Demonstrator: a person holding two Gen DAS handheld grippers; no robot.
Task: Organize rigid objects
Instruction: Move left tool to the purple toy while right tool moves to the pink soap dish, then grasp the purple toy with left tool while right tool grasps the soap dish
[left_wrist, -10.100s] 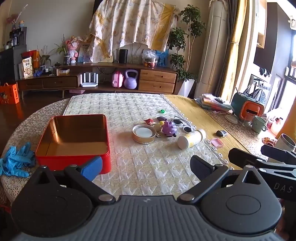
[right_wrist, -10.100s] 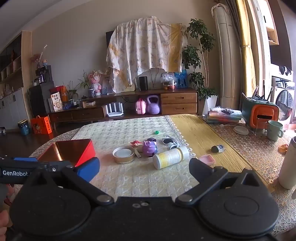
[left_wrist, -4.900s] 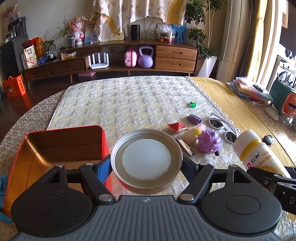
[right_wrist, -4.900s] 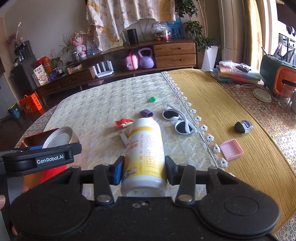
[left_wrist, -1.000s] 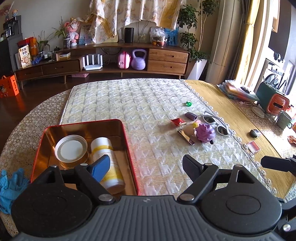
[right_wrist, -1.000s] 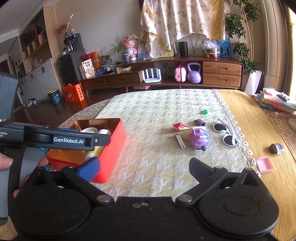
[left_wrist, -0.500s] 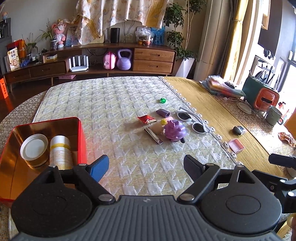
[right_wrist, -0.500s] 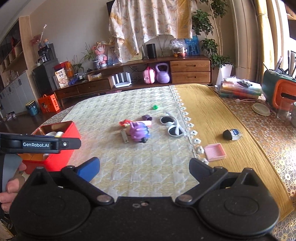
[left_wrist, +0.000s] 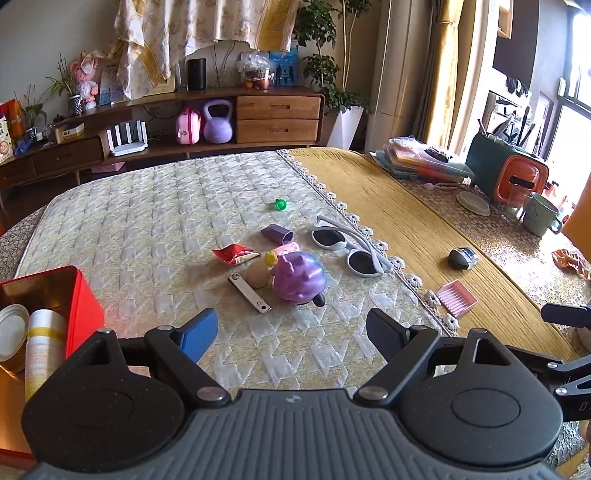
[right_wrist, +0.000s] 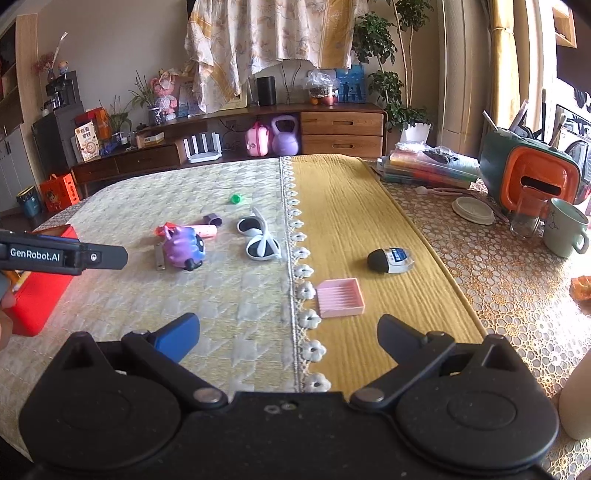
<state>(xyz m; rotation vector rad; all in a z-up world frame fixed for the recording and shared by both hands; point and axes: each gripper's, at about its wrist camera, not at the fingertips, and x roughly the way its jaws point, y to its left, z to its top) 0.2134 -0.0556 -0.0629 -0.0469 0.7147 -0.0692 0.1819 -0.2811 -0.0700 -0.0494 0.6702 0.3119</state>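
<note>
My left gripper (left_wrist: 290, 334) jaws apart, empty, over the quilted mat (left_wrist: 155, 221), my right gripper (right_wrist: 286, 332) spread wide, empty, red tin (left_wrist: 83, 306) at left holding bottle (left_wrist: 40, 347) and lid (left_wrist: 11, 330), purple toy (left_wrist: 299, 277), nail clipper (left_wrist: 249, 291), sunglasses (left_wrist: 349, 247) clustered mid-mat, green cap (left_wrist: 280, 204) farthest.

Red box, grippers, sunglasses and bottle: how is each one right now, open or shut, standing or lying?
Red box: open, no lid on.
White bottle: lying down inside the box.
Round tin: in the box, beside the bottle.
Sunglasses: lying on the cloth, arms folded.
Left gripper: open, empty.
Right gripper: open, empty.
</note>
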